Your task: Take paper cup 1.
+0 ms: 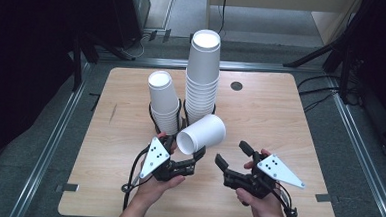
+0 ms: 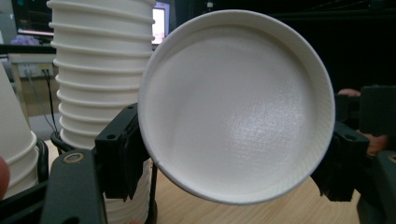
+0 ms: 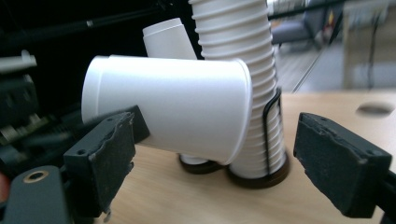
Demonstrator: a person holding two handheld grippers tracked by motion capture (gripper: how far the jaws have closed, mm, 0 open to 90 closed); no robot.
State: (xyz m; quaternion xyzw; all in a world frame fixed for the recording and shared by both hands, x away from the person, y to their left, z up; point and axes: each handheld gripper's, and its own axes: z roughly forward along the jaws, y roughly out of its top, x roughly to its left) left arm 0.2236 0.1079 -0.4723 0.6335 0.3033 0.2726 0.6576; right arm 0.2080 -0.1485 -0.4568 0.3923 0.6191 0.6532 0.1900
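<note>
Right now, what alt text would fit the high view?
A person's left tool holds a single white paper cup on its side above a wooden table, while the right tool hangs open beside it. Two cup stacks stand behind.

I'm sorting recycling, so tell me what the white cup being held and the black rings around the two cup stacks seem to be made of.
The held cup looks like matte white paper: rolled rim, faint woven texture inside in the left gripper view. The holder rings look like thin black wire, probably coated metal, bent into loops around each stack; their round bases look like dark plastic, though that is uncertain.

Cup stacks (image 1: 202,79) block centre; table (image 1: 280,118) right side free
</note>
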